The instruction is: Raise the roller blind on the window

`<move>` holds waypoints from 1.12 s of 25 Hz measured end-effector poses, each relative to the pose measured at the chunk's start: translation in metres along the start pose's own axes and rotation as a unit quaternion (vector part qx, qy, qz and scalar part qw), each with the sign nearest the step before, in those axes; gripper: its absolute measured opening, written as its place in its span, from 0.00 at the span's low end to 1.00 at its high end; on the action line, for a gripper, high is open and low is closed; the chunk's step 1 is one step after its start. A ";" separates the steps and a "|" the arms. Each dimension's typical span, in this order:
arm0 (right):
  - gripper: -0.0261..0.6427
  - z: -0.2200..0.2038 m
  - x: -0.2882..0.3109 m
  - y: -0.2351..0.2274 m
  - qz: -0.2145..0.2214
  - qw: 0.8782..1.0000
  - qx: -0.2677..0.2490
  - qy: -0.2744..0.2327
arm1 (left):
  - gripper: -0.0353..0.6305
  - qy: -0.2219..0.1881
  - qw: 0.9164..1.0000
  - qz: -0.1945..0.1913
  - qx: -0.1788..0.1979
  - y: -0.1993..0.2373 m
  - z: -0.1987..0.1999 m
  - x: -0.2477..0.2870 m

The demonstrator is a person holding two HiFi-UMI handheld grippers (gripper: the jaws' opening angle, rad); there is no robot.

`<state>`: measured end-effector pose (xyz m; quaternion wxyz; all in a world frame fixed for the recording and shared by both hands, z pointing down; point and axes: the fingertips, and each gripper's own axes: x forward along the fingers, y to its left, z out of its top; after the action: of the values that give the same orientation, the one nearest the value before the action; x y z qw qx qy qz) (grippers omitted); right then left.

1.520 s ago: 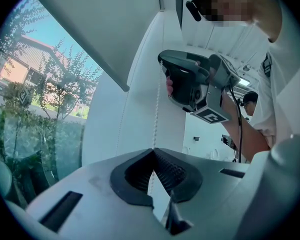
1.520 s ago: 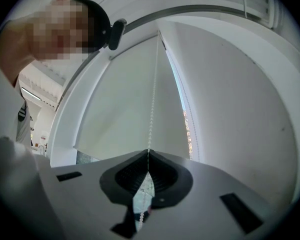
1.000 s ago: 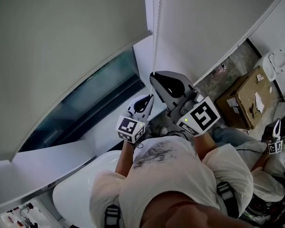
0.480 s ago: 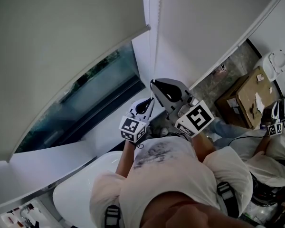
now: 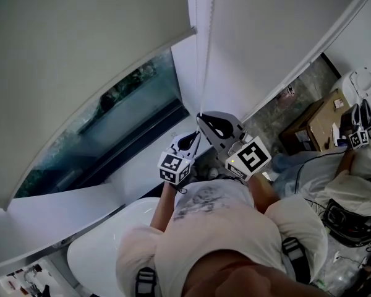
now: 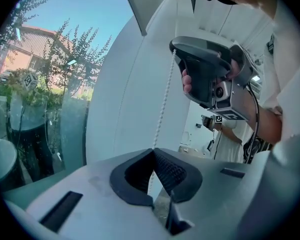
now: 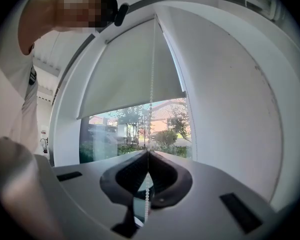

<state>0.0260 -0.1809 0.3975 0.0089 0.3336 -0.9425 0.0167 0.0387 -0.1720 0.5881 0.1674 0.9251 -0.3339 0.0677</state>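
Right gripper (image 7: 148, 153) and left gripper (image 6: 152, 150) are both clamped shut on the bead chain (image 5: 204, 54), right just above left. The roller blind (image 5: 80, 42) sits partway up the window (image 5: 111, 129), far left. An angled tug could probably make the beads slip or jam.

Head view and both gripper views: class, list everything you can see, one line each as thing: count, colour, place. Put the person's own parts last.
Grey fabric roller blind: one, grey, covering the upper part of the window.
White bead chain: one, white, hanging by the blind's right edge.
Glass window pane: one, clear, below the blind.
Brown cardboard box: one, brown, on the floor at right.
White rounded surface: one, white, lower left.
Second person in white: one, at the right edge.
Left gripper: one, grey, shut on the chain, the lower of the two.
Right gripper: one, grey, shut on the chain, higher up.
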 end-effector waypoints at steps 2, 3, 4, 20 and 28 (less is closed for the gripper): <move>0.13 -0.007 -0.006 0.015 -0.002 1.000 0.000 0.005 | 0.06 0.006 1.000 -0.002 0.000 -0.006 -0.012 -0.011; 0.13 -0.010 -0.008 0.024 -0.003 1.000 -0.002 0.008 | 0.06 0.009 1.000 -0.003 0.001 -0.010 -0.017 -0.018; 0.13 -0.013 -0.009 0.033 -0.005 1.000 -0.003 0.012 | 0.06 0.012 1.000 -0.003 0.002 -0.012 -0.023 -0.026; 0.13 -0.044 -0.024 0.086 -0.004 0.999 -0.002 0.041 | 0.06 0.037 0.999 0.010 0.001 -0.029 -0.069 -0.070; 0.13 -0.026 -0.053 0.106 -0.007 0.999 -0.017 0.032 | 0.07 0.011 1.000 -0.011 0.011 -0.075 -0.041 -0.098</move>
<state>0.0010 -0.0641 0.4191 0.0449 0.3391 -0.9396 0.0117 0.0105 -0.0453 0.5836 0.1617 0.9296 -0.3213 0.0800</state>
